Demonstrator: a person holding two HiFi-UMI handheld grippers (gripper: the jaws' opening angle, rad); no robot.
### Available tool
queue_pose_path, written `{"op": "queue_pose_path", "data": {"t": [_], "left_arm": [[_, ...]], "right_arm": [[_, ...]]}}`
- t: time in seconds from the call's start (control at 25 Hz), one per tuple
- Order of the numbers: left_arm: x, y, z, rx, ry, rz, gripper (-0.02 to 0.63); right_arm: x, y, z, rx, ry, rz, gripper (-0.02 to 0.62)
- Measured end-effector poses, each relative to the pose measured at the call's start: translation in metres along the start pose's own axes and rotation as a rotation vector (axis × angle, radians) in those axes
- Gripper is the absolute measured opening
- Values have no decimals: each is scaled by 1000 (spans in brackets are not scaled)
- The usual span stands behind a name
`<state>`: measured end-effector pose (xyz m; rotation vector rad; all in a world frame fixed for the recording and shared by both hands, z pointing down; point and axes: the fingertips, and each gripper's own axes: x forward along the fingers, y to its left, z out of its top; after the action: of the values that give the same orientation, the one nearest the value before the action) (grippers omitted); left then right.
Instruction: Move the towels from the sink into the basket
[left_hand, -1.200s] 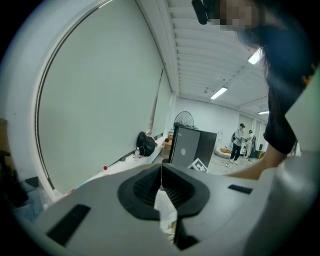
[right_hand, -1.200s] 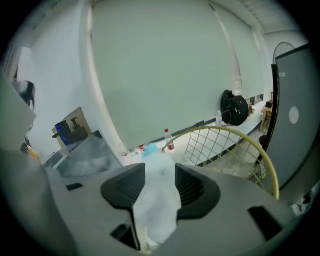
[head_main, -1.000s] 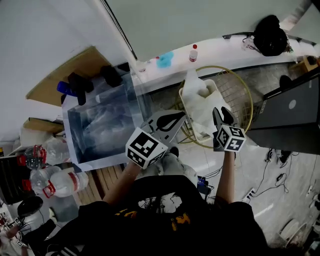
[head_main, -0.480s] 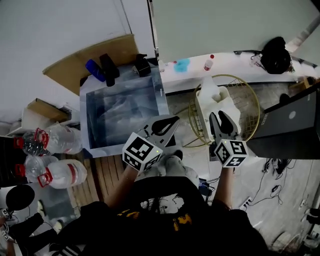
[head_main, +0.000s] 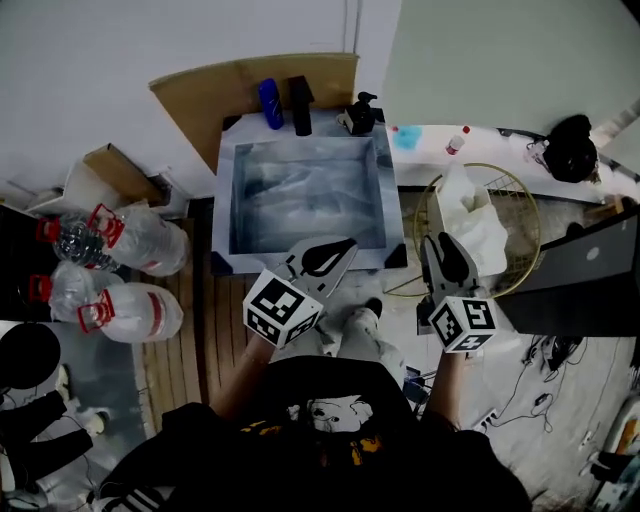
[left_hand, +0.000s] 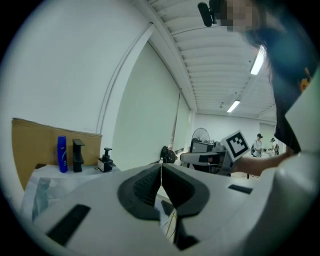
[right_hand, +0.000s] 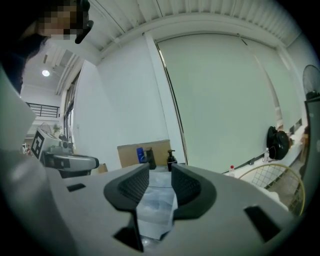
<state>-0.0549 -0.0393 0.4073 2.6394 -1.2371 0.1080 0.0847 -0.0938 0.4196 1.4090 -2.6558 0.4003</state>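
Two grippers above plank floor (head_main: 215, 335) before the sink (head_main: 223, 210): left gripper (left_hand: 161, 170) with fingers (left_hand: 142, 189) together, right gripper (right_hand: 160, 172) with fingers (right_hand: 131, 186) apart.

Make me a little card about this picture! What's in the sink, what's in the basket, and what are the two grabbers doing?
Sink: steel basin in front of the person, holding pale crumpled cloth, likely towels
Basket: gold wire, to the right of the sink, with a white towel in it
Left gripper: jaws together, nothing between them
Right gripper: jaws apart, empty, pointing toward the sink
Behind the sink: blue bottle, black pump bottle
Floor on the left: big water jugs
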Motion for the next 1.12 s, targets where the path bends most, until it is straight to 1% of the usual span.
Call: {"op": "queue_pose_path", "data": {"t": [0.12,0.24,0.48,0.8,1.0,1.12], "left_arm": [[-33,9,-7,-18,-12,40,8],[-58,15,-7,-37,-37,89,8],[-80,8,-3,-40,-70,160,8],[-87,-11,-4,-68,-81,256,8],[-76,-29,-3,-57,-63,281,8],[-74,-36,-1,-51,-61,298,8]], "right_arm": [[-1,36,1,-25,-5,37,130],[1,65,4,-44,-6,85,102],[2,100,9,-84,-3,188,63],[-15,117,1,-104,23,305,21],[-27,111,3,-173,21,344,8],[-31,107,5,-169,13,361,6]]}}
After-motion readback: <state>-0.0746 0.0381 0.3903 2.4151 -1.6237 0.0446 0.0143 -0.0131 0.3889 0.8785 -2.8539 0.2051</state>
